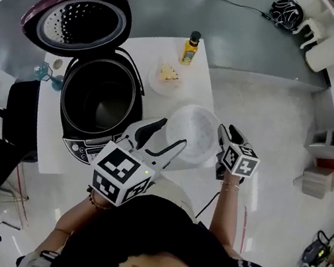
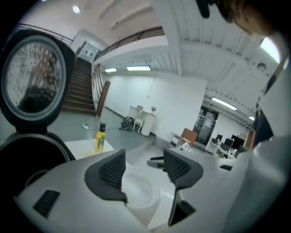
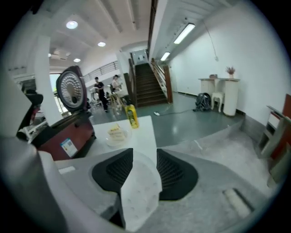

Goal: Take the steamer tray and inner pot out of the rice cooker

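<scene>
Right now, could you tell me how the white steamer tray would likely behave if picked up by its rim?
The steamer tray looks thin and translucent, so probably light and slightly flexible at the rim. Its shallow round bowl shape should sit flat rather than roll; the smooth plastic may slip in a loose pinch.

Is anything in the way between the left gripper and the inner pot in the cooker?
Nothing visible does. The lid is swung up, the steamer tray sits apart on the table, and the inner pot lies uncovered beside the open left gripper.
</scene>
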`<state>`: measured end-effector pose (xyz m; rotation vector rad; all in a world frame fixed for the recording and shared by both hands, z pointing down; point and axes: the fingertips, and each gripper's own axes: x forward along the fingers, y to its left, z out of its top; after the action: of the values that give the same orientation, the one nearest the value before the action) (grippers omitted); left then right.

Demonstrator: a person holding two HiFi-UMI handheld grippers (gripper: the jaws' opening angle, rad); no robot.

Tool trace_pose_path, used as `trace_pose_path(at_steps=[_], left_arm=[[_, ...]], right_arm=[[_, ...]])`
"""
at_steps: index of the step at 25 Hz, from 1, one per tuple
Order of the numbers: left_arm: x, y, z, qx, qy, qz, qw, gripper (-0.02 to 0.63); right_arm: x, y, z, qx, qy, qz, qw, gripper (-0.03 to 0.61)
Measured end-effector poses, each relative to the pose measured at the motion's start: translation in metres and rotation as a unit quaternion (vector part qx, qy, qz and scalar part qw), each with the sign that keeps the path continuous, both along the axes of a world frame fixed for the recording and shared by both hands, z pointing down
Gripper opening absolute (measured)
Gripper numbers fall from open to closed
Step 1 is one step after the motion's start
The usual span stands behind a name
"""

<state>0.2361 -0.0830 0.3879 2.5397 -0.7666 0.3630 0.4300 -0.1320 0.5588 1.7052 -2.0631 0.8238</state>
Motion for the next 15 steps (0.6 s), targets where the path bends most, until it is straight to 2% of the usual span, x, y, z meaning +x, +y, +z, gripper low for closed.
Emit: trace_pose_path(at_steps=[2, 3, 5, 8, 10, 12, 13, 14, 15], left_arm=[[-0.030, -0.006, -0.050, 0.051, 0.035, -0.034, 0.9975, 0.241], [-0.050, -0.012, -0.069, 0.078, 0.038, -0.063, 0.9942, 0.241], [-0.100, -0.029, -0.087, 0.119, 0.019, -0.138, 0.9830, 0.242], [-0.182, -0.054, -0.072, 0.131, -0.053, -0.249, 0.9580, 0.242], [-0.233, -0.064, -0.046, 0.125, -0.132, -0.302, 0.9359, 0.241], [-0.277, -0.067, -0.011, 0.108, -0.228, -0.327, 0.9106, 0.241], [-0.292, -0.066, 0.009, 0.089, -0.262, -0.327, 0.9036, 0.241], [-0.301, -0.064, 0.027, 0.064, -0.279, -0.319, 0.9035, 0.241], [-0.306, -0.062, 0.043, 0.036, -0.279, -0.308, 0.9087, 0.242]], right_arm=[[-0.035, -0.015, -0.034, 0.049, -0.011, -0.055, 0.997, 0.146], [-0.055, -0.023, -0.050, 0.069, -0.016, -0.084, 0.994, 0.146], [-0.099, -0.037, -0.078, 0.099, -0.004, -0.145, 0.984, 0.149], [-0.172, -0.052, -0.105, 0.120, 0.048, -0.250, 0.960, 0.163], [-0.217, -0.058, -0.115, 0.128, 0.062, -0.301, 0.943, 0.178], [-0.255, -0.064, -0.120, 0.128, 0.064, -0.332, 0.932, 0.187], [-0.272, -0.066, -0.118, 0.116, 0.070, -0.347, 0.928, 0.190], [-0.285, -0.066, -0.112, 0.095, 0.084, -0.361, 0.924, 0.190], [-0.296, -0.068, -0.105, 0.071, 0.106, -0.374, 0.918, 0.190]])
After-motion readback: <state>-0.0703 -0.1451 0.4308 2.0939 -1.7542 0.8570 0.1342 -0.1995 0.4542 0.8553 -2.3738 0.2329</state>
